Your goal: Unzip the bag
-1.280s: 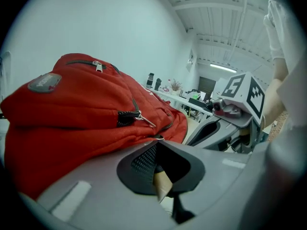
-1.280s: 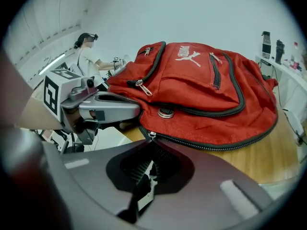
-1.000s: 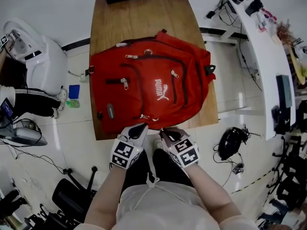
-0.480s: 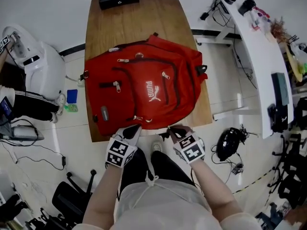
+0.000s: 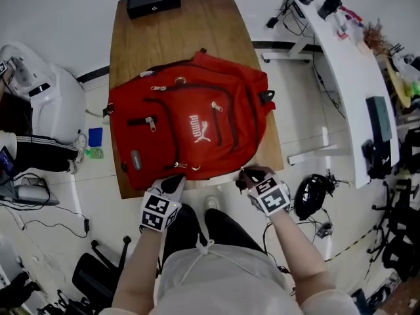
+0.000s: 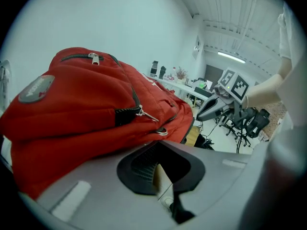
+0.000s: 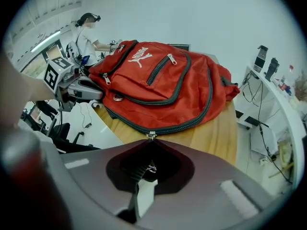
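**Change of state.** Compared with one second ago, the right tool point(image 5: 245, 174) has travelled to the person's right along the near edge of the red backpack point(image 5: 190, 120). The left tool point(image 5: 176, 181) has kept its station at that edge, so the two tools, formerly close together, now stand apart.

**Tool state.**
- Right tool: jaws closed on the zipper pull point(image 7: 150, 168). The slider point(image 7: 151, 135) sits directly at the jaw tips.
- Left tool: jaws closed against the lower fabric of the backpack. It appears to pinch that edge as an anchor.

**Meaning for the task.** The sideways travel of the right tool with the pull held indicates that the slider is being drawn along its track, so unzipping is judged to be at an early stage. No opened gap behind the slider can be confirmed in any view.

**Condition of the backpack.** The backpack lies flat, front face up, on the near half of the wooden bench point(image 5: 177, 31), and its near edge reaches the bench edge. The main zipper track point(image 7: 201, 111) is a dark band curving from the slider round the right side, and it reads as closed there. The front pocket zippers also appear closed. A white logo point(image 5: 197, 125) marks the front panel.
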Motion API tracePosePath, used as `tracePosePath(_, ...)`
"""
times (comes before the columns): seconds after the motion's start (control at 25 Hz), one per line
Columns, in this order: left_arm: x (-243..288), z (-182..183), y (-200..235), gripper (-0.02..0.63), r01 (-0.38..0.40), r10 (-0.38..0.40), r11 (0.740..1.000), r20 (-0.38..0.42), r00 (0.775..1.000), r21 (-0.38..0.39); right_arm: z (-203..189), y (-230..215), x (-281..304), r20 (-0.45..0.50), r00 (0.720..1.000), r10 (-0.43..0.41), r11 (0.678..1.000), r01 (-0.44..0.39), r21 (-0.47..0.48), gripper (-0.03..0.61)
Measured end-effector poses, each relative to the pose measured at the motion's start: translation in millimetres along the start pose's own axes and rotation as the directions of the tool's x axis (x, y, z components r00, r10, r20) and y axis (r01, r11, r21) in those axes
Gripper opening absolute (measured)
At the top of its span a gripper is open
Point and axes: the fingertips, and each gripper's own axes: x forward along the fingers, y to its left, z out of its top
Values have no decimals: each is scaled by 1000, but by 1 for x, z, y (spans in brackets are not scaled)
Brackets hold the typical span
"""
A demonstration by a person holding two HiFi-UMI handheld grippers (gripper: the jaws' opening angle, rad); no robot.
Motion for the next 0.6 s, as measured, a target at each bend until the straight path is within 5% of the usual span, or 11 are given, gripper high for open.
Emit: tracePosePath(0.6,5,-8,7,8,-82,76,996,-128,989,-44,1,-52,-13,-52,997,-56,998,54,-37,11)
